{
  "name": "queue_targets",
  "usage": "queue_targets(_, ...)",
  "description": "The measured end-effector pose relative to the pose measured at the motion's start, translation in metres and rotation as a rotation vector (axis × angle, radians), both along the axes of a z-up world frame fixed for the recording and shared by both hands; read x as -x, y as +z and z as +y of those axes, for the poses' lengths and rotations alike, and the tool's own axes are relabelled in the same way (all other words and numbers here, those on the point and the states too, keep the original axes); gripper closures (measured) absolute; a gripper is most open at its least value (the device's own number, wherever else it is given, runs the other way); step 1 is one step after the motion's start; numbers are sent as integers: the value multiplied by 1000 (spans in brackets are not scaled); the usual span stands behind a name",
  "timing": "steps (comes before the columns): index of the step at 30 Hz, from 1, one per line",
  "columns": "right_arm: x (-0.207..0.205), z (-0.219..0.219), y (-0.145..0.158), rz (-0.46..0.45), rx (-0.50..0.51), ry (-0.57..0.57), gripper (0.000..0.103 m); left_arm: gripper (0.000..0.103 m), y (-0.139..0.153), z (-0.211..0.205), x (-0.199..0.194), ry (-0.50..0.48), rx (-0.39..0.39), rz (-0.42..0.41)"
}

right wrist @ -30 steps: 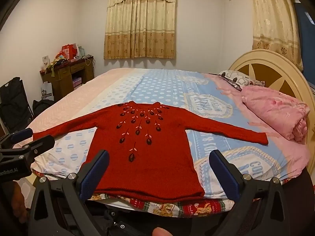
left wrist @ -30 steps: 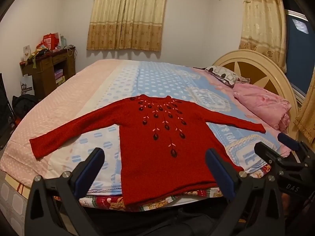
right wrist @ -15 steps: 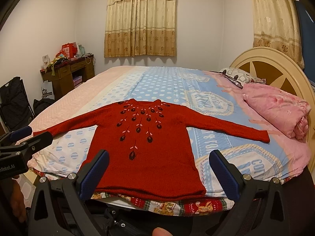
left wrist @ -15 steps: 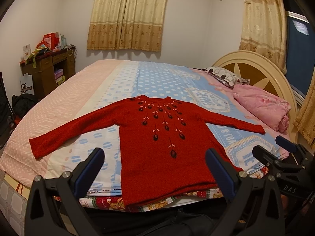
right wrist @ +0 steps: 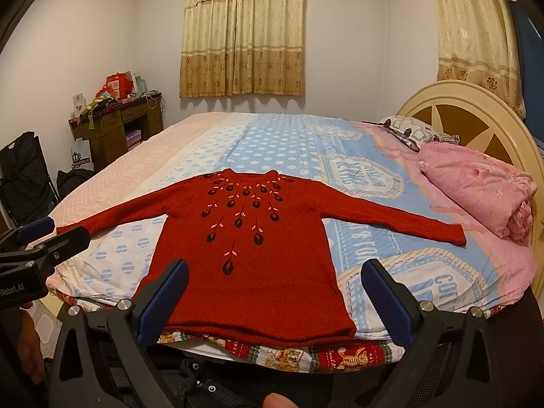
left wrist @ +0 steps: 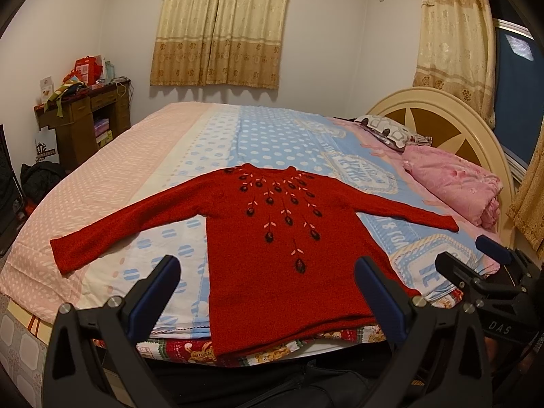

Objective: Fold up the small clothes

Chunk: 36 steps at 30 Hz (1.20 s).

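A small red knit sweater with dark embroidered flowers lies flat, front up, at the near edge of the bed, both sleeves spread out. Its hem hangs at the bed edge. My left gripper is open, held just short of the hem, nothing between its blue pads. My right gripper is open too, likewise in front of the hem and apart from the cloth. The right gripper's fingers show at the right of the left wrist view; the left gripper's fingers show at the left of the right wrist view.
The bed has a pink and blue dotted sheet. A folded pink quilt and a pillow lie by the cream headboard. A wooden desk with clutter stands at the left wall, bags below it.
Both grippers have drifted slightly; the views tilted up a little and the sweater sits a bit lower in frame. The sweater itself has not moved. Both grippers stay open.
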State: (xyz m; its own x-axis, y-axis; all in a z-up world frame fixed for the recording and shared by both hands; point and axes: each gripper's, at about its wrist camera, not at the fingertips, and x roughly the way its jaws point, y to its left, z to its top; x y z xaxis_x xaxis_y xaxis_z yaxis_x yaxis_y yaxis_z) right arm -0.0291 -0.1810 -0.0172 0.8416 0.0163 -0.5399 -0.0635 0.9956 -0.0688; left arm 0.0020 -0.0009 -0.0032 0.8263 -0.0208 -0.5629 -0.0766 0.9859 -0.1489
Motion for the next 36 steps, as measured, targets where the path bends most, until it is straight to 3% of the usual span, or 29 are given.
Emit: queue_targets(36,-7,0,-9,41,-7,9,1,0,-5,6,-1,1,2,9)
